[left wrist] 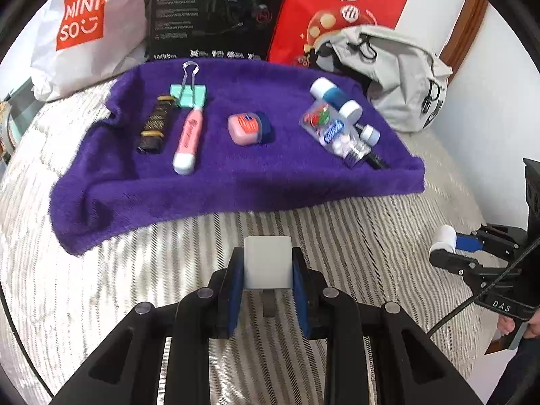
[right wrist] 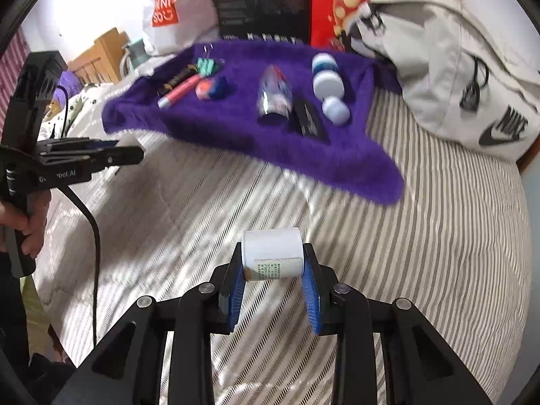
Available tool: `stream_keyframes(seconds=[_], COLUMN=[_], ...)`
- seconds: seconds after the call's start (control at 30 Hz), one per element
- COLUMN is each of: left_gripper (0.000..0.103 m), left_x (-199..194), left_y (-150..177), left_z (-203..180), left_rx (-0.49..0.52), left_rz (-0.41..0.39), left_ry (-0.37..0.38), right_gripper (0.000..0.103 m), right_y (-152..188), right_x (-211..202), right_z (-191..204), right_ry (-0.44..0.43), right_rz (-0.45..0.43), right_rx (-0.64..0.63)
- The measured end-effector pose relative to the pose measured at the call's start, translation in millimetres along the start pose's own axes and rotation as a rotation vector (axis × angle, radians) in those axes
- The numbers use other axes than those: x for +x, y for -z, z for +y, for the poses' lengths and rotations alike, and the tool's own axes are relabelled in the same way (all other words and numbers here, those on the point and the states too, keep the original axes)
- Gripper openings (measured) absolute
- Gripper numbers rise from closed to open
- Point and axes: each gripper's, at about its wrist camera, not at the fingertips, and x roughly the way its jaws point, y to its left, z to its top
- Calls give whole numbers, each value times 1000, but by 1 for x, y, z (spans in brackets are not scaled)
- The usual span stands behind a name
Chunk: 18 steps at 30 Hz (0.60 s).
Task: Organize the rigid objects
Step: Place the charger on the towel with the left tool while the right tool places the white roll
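Observation:
My left gripper (left wrist: 268,263) is shut on a pale grey square block (left wrist: 268,260) above the striped bed, short of the purple towel (left wrist: 236,175). My right gripper (right wrist: 272,260) is shut on a white labelled cylinder (right wrist: 271,253); the same cylinder (left wrist: 443,238) shows at the right of the left wrist view. On the towel lie a dark lighter (left wrist: 155,123), a mint binder clip (left wrist: 188,94), a pink pen-shaped item (left wrist: 189,140), a pink tin with a blue lid (left wrist: 248,128), a clear candy box (left wrist: 332,130) and white-capped bottles (left wrist: 334,96).
A grey Nike backpack (right wrist: 455,77) sits on the bed to the right of the towel. Behind it stand a white Miniso bag (left wrist: 87,23), a black box (left wrist: 216,13) and a red bag (left wrist: 341,10). A hand (right wrist: 23,226) holds the left gripper's handle.

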Motion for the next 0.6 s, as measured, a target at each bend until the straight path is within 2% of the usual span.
stream_keyframes(seconds=[0.33, 0.6], left_gripper=[25, 25], left_x=[-22, -8], left_y=[-33, -60], left_z=[26, 39], left_rx=[-20, -16], left_rz=[-49, -30], left_ry=[4, 5], right_gripper=[31, 31], right_y=[-64, -107], right_x=[-2, 15], right_z=[8, 13], right_ry=[-44, -64], right_rz=[-71, -79], right_rx=[-14, -37])
